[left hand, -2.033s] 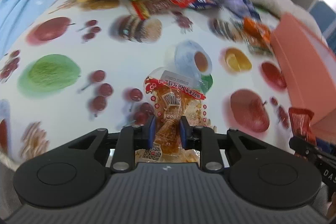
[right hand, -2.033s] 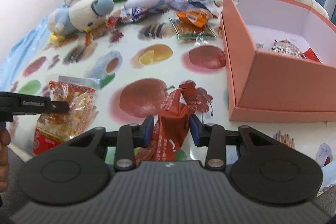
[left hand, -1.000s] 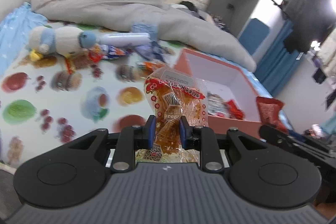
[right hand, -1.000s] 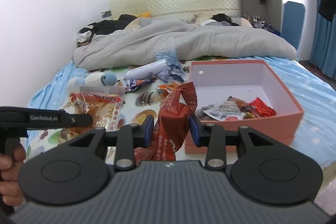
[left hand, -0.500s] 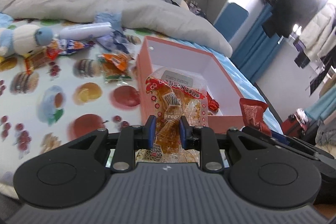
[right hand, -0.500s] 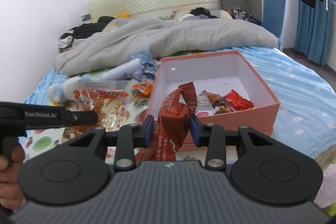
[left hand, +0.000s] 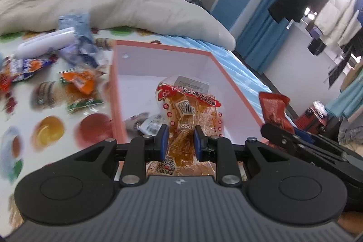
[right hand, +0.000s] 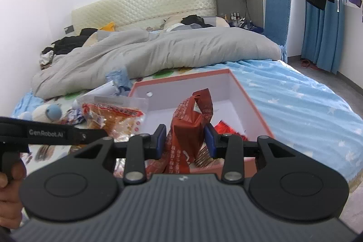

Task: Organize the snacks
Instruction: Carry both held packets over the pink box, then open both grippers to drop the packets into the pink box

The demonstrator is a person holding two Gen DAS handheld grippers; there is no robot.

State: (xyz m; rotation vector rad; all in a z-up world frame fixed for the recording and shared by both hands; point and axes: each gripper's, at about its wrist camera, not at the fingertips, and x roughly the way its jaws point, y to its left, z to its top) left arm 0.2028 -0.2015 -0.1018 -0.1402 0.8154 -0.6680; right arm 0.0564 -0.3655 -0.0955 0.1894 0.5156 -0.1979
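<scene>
Both grippers carry a packet over the open pink box [left hand: 229,74] on the bed. The left gripper [left hand: 179,140] pinches a clear bag of orange-brown snacks [left hand: 188,110] low on its body, so most of the bag stands up above the blue pads, and it hangs over the box's white interior. The right gripper [right hand: 185,140] is clamped on a dark red snack pouch [right hand: 192,119], whose twisted top rises above the jaws, near the front wall of the box. A few wrapped snacks already lie at the bottom of the box — red foil packets [right hand: 226,128] and a silvery one [left hand: 145,121]. More packets stay scattered on the fruit-print sheet [left hand: 50,128], among them an orange packet [left hand: 78,83] just left of the box. The main risk I see is a release too near a wall: the red pouch sits close to the front rim, and if let go there it could catch the edge and tip out onto the sheet. The two tools are also close together — the left one's arm crosses the right wrist view — so a careless lowering could knock them, or press the tall clear bag against the side and crush its contents.
</scene>
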